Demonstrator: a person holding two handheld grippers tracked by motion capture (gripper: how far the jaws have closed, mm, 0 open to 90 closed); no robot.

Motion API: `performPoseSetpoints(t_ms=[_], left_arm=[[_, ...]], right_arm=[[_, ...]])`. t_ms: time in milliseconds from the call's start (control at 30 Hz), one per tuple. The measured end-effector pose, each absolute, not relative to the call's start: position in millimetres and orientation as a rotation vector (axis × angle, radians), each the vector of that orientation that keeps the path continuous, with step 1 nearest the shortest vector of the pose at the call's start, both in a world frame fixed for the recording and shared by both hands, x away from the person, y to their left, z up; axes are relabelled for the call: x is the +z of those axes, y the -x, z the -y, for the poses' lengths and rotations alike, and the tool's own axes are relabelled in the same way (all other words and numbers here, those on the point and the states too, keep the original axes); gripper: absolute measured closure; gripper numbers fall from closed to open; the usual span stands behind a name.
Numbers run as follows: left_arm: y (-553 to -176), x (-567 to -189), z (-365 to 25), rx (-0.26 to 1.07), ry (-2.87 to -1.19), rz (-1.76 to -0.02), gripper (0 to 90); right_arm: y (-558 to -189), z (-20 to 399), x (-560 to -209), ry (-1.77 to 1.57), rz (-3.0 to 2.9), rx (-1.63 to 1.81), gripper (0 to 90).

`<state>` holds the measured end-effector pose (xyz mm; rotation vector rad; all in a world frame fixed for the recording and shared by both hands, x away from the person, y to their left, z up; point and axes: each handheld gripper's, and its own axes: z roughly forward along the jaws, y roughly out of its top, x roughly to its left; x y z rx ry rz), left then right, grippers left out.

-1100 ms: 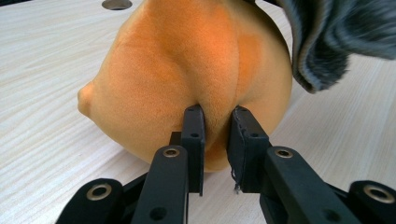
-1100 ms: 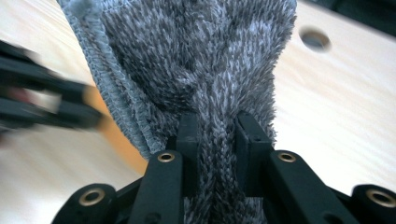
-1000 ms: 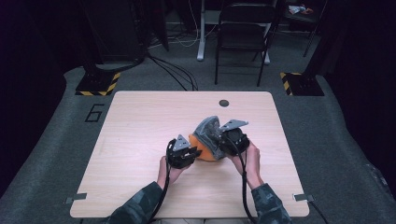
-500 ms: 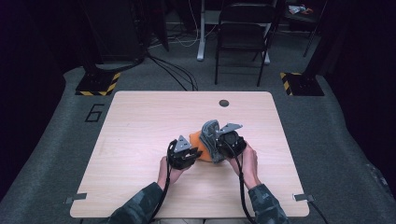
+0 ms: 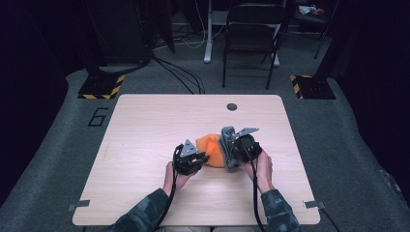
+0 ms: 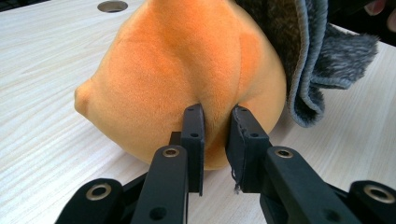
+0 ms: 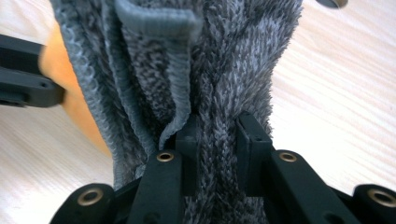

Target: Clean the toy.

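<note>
Near the table's (image 5: 145, 125) front edge: our left gripper (image 6: 215, 140) pinches the orange plush (image 6: 187, 70), anchoring it. Our right gripper (image 7: 217, 154), clamped on the grey knit cloth (image 7: 224, 70), seemingly pulls it over the plush.

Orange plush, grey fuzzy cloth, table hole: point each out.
orange plush (image 6: 187, 74), left gripper view, middle of its front bulge.
grey fuzzy cloth (image 7: 233, 70), right gripper view, pile above the tongs.
table hole (image 5: 232, 106), high view, its dark centre.
</note>
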<state>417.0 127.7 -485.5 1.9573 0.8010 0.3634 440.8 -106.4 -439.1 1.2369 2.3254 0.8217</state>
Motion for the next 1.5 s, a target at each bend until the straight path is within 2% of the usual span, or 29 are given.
performPoseSetpoints(t_ms=[400, 633, 800, 900, 1100, 1233, 1367, 1500], left_arm=[[-418, -486, -129, 0.35, -1.961, -0.801, 76.7], [-418, -486, -130, 0.355, -1.953, -0.817, 76.7], [-419, -486, -131, 0.353, -1.947, -0.821, 76.7], [-419, -487, -132, 0.352, -1.943, -0.824, 76.6], [-420, -487, -131, 0.357, -1.936, -0.831, 76.3], [-421, -487, -134, 0.351, -1.953, -0.824, 75.1], [-418, -487, -133, 0.388, -1.97, -0.807, 68.5], [-417, -493, -130, 0.457, -2.035, -0.802, 52.1]], right_arm=[[-453, 127, -464, -1.364, -2.335, 0.777, 73.6], [-460, 132, -492, -1.433, -2.376, 0.672, 73.8], [-459, 133, -474, -1.42, -2.351, 0.613, 74.1], [-456, 136, -454, -1.399, -2.311, 0.707, 74.1], [-436, 113, -410, -1.231, -2.301, 0.826, 74.1], [-435, 98, -418, -1.211, -2.36, 0.826, 74.1], [-438, 99, -432, -1.239, -2.348, 0.862, 74.2], [-438, 100, -433, -1.23, -2.336, 0.858, 74.2]])
